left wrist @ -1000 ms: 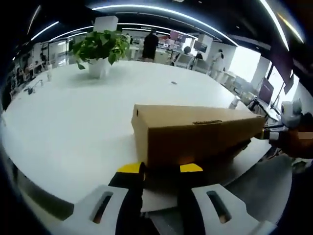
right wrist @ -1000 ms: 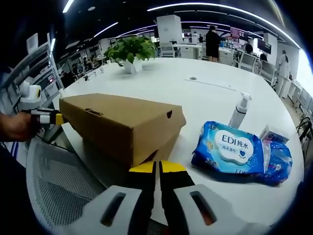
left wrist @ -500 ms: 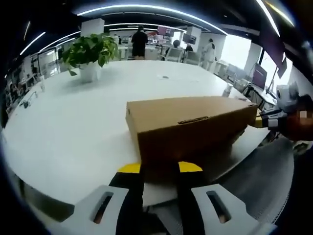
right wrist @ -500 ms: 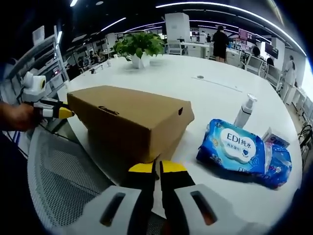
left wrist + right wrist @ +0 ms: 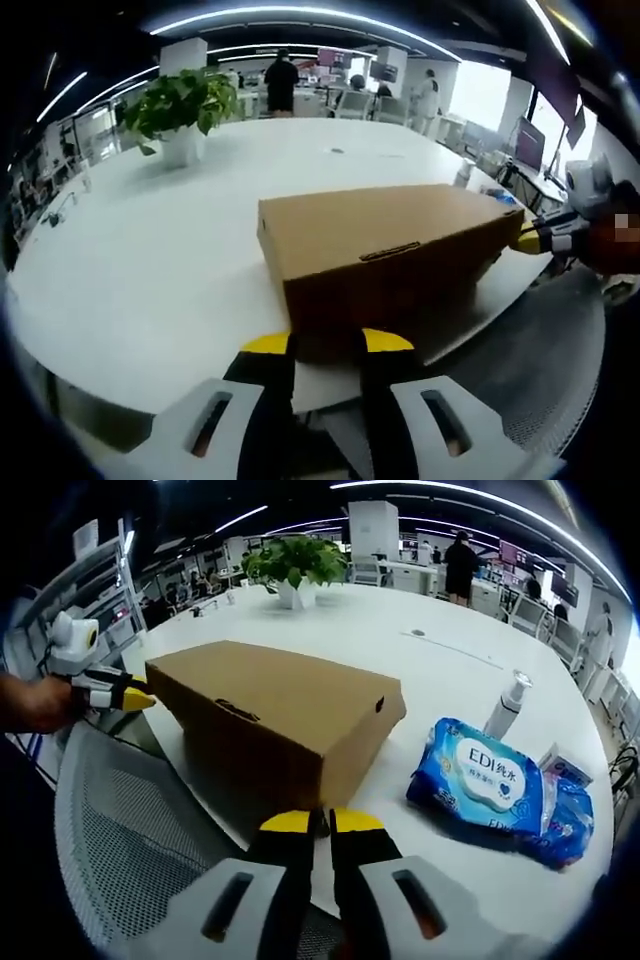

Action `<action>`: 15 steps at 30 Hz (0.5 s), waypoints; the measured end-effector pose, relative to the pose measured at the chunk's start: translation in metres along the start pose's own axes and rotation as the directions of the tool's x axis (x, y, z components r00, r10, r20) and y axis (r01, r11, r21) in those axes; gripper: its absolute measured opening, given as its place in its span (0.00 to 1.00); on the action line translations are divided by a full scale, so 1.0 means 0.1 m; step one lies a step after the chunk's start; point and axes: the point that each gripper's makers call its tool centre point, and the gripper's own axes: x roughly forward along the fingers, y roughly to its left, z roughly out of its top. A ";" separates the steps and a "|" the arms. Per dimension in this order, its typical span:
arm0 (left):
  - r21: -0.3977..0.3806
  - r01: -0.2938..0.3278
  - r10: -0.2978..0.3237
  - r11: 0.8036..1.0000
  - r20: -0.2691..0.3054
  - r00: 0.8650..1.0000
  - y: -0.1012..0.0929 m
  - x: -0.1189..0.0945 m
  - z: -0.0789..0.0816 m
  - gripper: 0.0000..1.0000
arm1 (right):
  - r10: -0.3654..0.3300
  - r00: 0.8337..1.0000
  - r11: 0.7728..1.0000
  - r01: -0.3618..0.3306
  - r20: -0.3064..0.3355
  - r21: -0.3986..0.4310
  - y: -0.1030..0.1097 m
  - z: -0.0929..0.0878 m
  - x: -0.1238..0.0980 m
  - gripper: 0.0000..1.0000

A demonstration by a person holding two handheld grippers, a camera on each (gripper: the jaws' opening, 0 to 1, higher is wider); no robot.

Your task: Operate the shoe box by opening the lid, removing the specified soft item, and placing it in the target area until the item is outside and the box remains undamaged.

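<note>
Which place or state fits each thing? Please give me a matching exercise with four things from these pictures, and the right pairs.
Things:
1. shoe box
2. wet wipes pack
3. potted plant
4. pump bottle

Places or states:
A. standing upright just behind the blue pack
B. far across the white table, green leaves in a white pot
C. brown cardboard, lid shut, at the table's near edge
D. lying flat beside the box, blue with a white label

Pairs: 1-C, 2-D, 3-B, 4-A
</note>
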 end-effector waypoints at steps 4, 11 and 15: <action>0.000 0.002 -0.002 1.000 -0.008 1.000 0.00 -0.02 -0.05 0.22 | 0.003 1.000 1.000 -0.003 -0.007 -0.005 0.02 -0.03 -0.01 0.04; 0.016 0.001 -0.001 1.000 -0.012 1.000 0.00 -0.03 -0.07 0.23 | 0.004 1.000 1.000 -0.004 -0.012 0.002 0.03 -0.07 -0.04 0.04; 0.015 0.003 -0.002 1.000 -0.013 1.000 -0.02 -0.04 -0.06 0.23 | 0.002 1.000 1.000 -0.002 -0.010 0.004 0.03 -0.07 -0.08 0.04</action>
